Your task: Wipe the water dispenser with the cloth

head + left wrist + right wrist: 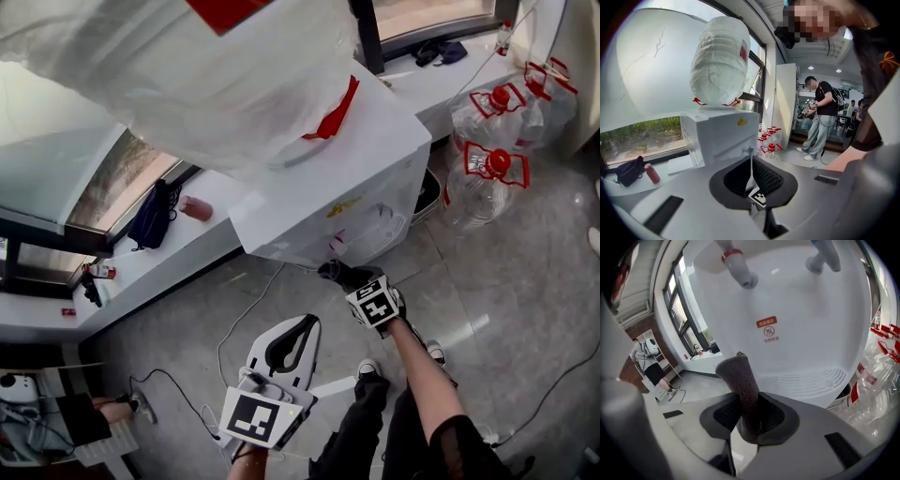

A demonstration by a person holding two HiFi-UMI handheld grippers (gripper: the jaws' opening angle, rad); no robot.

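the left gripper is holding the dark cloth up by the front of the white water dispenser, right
No, it is the right gripper that holds the dark cloth by the front of the white water dispenser; the right gripper view shows its jaws shut on it. The left gripper is empty.

The water dispenser (787,310) carries a red label (767,323) (its print too small to read).
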